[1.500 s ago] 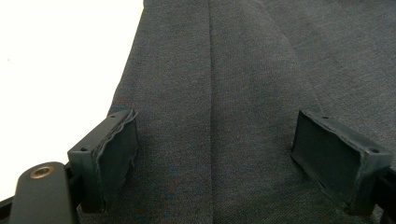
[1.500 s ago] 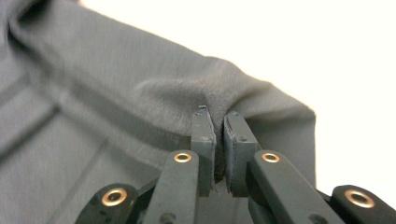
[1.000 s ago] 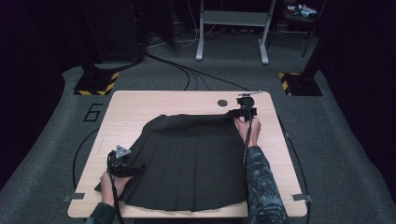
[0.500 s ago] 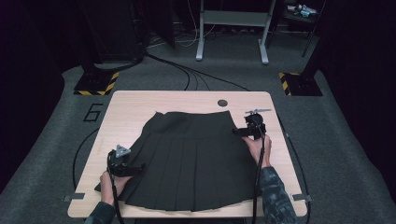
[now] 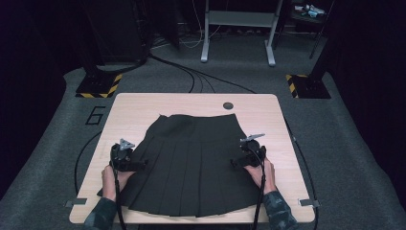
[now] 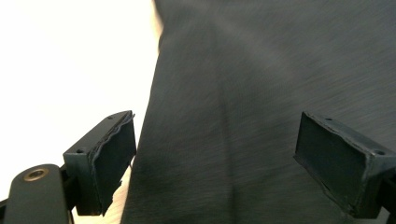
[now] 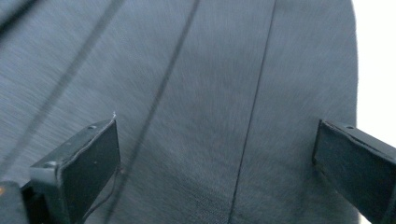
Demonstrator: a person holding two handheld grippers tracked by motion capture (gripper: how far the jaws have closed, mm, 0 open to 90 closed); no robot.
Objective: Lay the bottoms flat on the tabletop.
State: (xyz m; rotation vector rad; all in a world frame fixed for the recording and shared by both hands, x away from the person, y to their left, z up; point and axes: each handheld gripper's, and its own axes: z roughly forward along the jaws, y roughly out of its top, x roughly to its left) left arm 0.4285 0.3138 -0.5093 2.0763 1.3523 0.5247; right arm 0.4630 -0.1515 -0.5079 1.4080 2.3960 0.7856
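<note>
Dim room, lit table; gripper views blurred, overexposed.

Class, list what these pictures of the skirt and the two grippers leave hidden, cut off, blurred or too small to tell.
- Skirt near hem: high view, partly covered by the forearms.
- Skirt pleats: right gripper view, blurred; the frame edges cut the cloth off.
- Table: left gripper view, washed out white.
- Left gripper fingers: high view, too small and dark against the cloth.
</note>
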